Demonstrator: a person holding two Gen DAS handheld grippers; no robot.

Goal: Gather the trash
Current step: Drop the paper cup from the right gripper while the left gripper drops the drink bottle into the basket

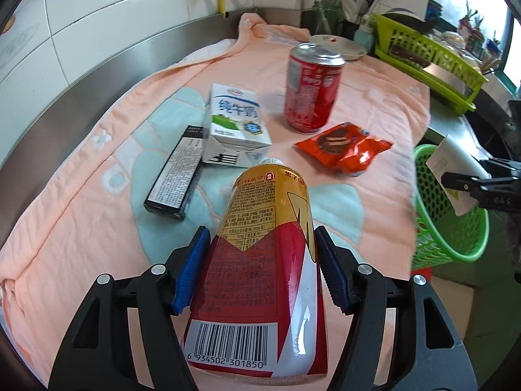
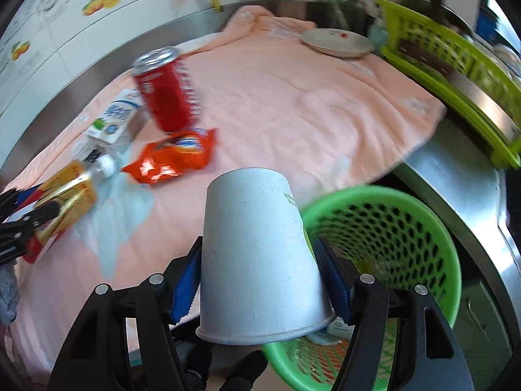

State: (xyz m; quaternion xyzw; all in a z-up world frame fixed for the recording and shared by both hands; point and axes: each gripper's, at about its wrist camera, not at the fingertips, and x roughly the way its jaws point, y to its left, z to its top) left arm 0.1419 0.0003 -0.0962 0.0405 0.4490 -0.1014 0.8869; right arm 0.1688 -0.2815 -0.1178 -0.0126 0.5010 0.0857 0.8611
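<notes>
My left gripper (image 1: 260, 233) is shut on a gold and red drink bottle (image 1: 260, 260), held cap forward above the pink towel (image 1: 374, 104). My right gripper (image 2: 259, 247) is shut on an upturned white paper cup (image 2: 257, 254), beside the rim of a green mesh basket (image 2: 374, 192) that sits below the counter edge. On the towel lie a red soda can (image 1: 309, 91), a milk carton (image 1: 234, 117), an orange snack packet (image 1: 345, 146) and a black box (image 1: 176, 176). The left wrist view shows the cup (image 1: 449, 169) over the basket (image 1: 433, 221).
A lime dish rack (image 1: 429, 62) and a pale plate (image 1: 338, 45) stand at the back right. Behind the towel run a steel counter rim and a tiled wall (image 1: 97, 32) with pipes. A steel sink edge (image 2: 472, 195) lies right of the basket.
</notes>
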